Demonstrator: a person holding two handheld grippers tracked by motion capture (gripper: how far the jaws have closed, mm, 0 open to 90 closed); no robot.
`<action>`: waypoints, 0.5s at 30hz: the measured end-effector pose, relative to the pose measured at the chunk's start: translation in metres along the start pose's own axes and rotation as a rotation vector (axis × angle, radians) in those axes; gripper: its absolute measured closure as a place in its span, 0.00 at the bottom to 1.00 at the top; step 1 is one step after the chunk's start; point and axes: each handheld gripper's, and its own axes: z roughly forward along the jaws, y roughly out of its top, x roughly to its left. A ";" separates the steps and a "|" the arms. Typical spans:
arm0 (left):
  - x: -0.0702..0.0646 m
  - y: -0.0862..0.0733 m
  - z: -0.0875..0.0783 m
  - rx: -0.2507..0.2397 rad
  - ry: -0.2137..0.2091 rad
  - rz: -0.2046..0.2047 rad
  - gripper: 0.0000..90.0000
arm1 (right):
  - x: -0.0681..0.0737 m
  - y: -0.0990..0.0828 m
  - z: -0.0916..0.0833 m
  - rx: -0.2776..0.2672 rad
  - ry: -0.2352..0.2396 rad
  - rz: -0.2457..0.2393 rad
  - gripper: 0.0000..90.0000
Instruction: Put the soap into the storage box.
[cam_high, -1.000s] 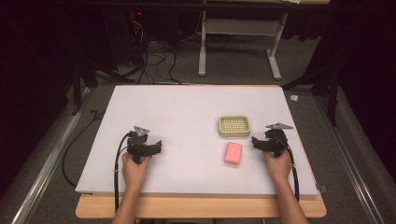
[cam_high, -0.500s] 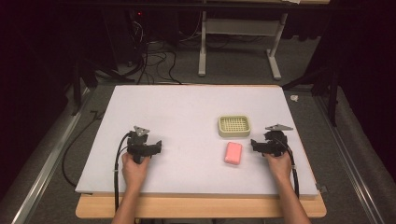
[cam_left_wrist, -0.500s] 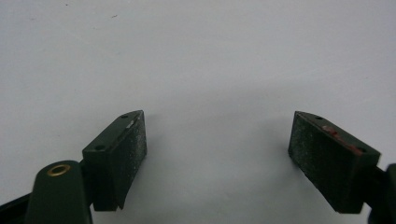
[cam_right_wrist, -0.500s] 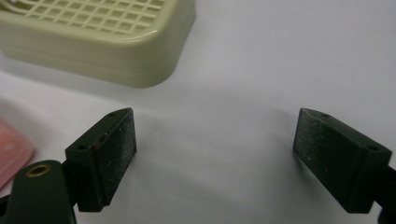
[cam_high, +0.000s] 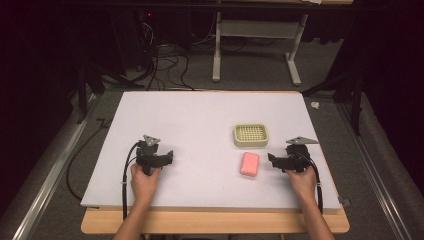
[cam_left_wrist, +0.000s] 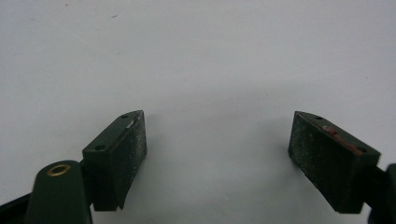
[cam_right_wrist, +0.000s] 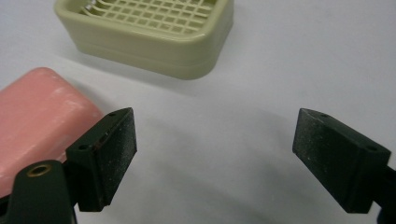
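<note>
A pink soap bar (cam_high: 250, 164) lies flat on the white table (cam_high: 200, 125), just in front of a cream soap dish (cam_high: 250, 135) with a grid top. My right gripper (cam_high: 272, 160) rests on the table a short way right of the bar, open, its jaws pointing left. In the right gripper view the pink soap bar (cam_right_wrist: 42, 116) lies partly behind one of the fingers (cam_right_wrist: 109, 154), and the cream soap dish (cam_right_wrist: 149, 32) stands beyond. My left gripper (cam_high: 169, 156) sits at the front left, open with nothing but bare table between its pads (cam_left_wrist: 121, 154).
The table's wooden front edge (cam_high: 215, 222) runs just behind both hands. Black cables (cam_high: 127, 170) trail from the grippers. Beyond the table stand a white metal frame (cam_high: 255, 45) and floor cables (cam_high: 160, 65).
My right gripper has shifted very slightly left toward the soap bar. The left gripper, the bar and the dish stay where they were.
</note>
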 end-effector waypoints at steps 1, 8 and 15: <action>0.000 0.000 0.000 0.001 0.000 0.002 0.22 | 0.000 0.000 0.000 0.000 0.000 0.000 0.16; 0.000 0.000 0.000 0.000 -0.001 0.000 0.22 | 0.012 -0.003 -0.009 -0.025 0.041 -0.012 0.16; 0.000 0.000 0.000 0.000 -0.001 -0.002 0.22 | 0.024 -0.005 -0.013 -0.036 0.081 -0.032 0.16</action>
